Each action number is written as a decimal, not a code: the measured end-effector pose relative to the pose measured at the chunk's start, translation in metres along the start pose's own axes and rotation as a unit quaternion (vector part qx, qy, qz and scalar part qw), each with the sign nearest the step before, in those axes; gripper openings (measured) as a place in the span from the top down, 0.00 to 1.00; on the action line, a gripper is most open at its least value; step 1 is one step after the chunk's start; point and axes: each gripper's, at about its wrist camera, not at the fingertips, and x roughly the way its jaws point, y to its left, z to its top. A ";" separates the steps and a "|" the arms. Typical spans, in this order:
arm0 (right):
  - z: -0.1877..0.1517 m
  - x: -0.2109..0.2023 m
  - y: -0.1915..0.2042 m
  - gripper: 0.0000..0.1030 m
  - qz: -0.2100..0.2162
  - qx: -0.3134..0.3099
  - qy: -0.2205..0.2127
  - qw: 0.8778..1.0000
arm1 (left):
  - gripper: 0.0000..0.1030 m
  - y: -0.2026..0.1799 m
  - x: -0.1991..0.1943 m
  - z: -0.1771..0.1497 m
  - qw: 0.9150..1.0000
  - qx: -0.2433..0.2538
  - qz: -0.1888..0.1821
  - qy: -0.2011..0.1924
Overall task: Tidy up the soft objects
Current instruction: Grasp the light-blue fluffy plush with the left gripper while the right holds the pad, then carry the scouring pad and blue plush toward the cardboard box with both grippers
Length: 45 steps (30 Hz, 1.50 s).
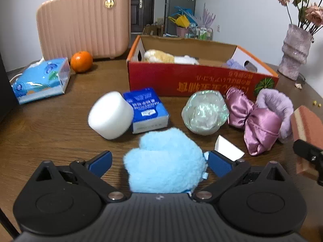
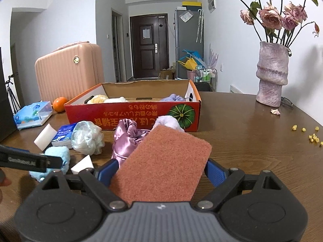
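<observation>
A fluffy light-blue plush [image 1: 164,161] is seen low on the surface between blue pads. A terracotta scouring sponge [image 2: 161,163] is held tilted. A white foam cylinder [image 1: 110,118], an iridescent mesh ball [image 1: 205,113], a satin bow [image 1: 254,121] and a lilac fluffy band [image 1: 277,102] are laid before the red cardboard box [image 1: 201,78].

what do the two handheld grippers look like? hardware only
Both match: the left gripper and right gripper have a dark grey ribbed body, two round black housings, black linkage arms on silver pivot pins, and blue pads on the jaws. A small pale logo sits mid-body. White lettering runs along the left gripper's side in the right wrist view. No cables or sleeves visible.
</observation>
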 end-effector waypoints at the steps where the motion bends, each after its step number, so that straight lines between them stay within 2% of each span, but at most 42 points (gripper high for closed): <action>1: 0.000 0.001 0.000 0.11 0.000 0.001 0.000 1.000 | 0.00 -0.001 0.003 -0.001 1.000 0.002 0.002 0.002; 4: -0.002 0.001 0.000 0.11 0.002 0.003 -0.003 1.000 | 0.00 -0.002 0.011 -0.003 1.000 0.006 0.011 0.010; 12: -0.005 0.001 -0.001 0.11 -0.001 0.005 -0.009 1.000 | 0.01 -0.001 0.018 -0.006 1.000 0.009 0.020 -0.003; 14: -0.005 0.001 -0.002 0.11 -0.002 0.006 -0.009 1.000 | 0.12 -0.001 0.017 -0.006 1.000 0.012 0.021 -0.008; 15: -0.006 0.001 -0.002 0.11 -0.003 0.006 -0.009 1.000 | 0.21 0.000 0.017 -0.006 1.000 0.011 0.016 -0.007; 19: -0.006 0.000 -0.003 0.11 -0.004 0.008 -0.012 1.000 | 0.25 0.000 0.016 -0.006 1.000 0.015 0.010 -0.007; 31: -0.007 -0.004 -0.004 0.11 0.000 0.010 -0.017 1.000 | 0.26 -0.003 -0.016 -0.014 0.998 0.021 0.004 -0.060; 38: -0.007 -0.004 -0.003 0.11 0.001 0.010 -0.019 1.000 | 0.26 -0.009 -0.043 -0.021 0.993 0.033 0.002 -0.109; 45: -0.008 -0.006 -0.001 0.11 0.006 0.007 -0.022 1.000 | 0.26 -0.016 -0.059 -0.028 0.990 0.043 -0.003 -0.138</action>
